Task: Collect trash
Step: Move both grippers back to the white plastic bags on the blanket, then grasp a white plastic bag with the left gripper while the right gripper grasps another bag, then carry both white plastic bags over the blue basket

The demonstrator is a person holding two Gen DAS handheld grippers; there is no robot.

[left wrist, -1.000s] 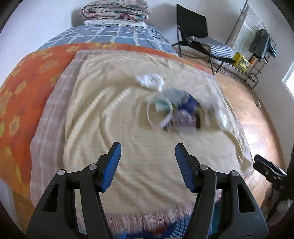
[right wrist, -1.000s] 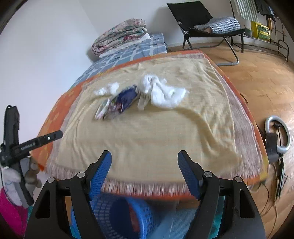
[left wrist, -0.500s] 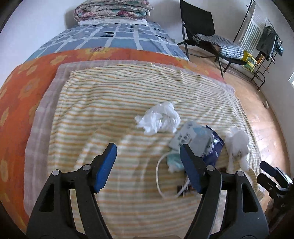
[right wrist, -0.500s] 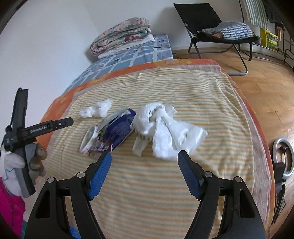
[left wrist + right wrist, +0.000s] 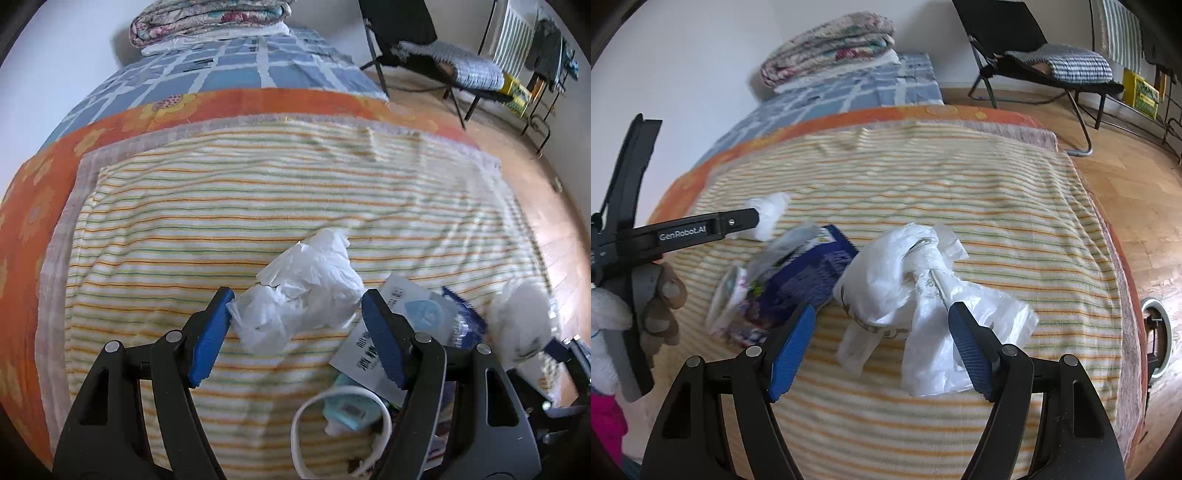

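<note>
Two grippers, two targets, both on the yellow striped blanket (image 5: 221, 206). Left gripper (image 5: 295, 314): jaws wide, empty, w/ the crumpled white tissue wad (image 5: 306, 291) lying between the tips, long axis roughly across the gap. Right gripper (image 5: 881, 328): also wide, empty, white plastic bag (image 5: 923, 291) just beyond, sprawling near-right. Blue wrapper pile (image 5: 809, 280) crowds the left; blanket's far side is open.

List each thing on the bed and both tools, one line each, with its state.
left tool: open, crumpled tissue between its fingers, not gripped
right tool: open, over the plastic bag
crumpled tissue: loose on the striped blanket
plastic bag: crumpled, lying loose
blue wrapper: flattened, beside the bag
striped blanket: spread flat
folded quilts: stacked
</note>
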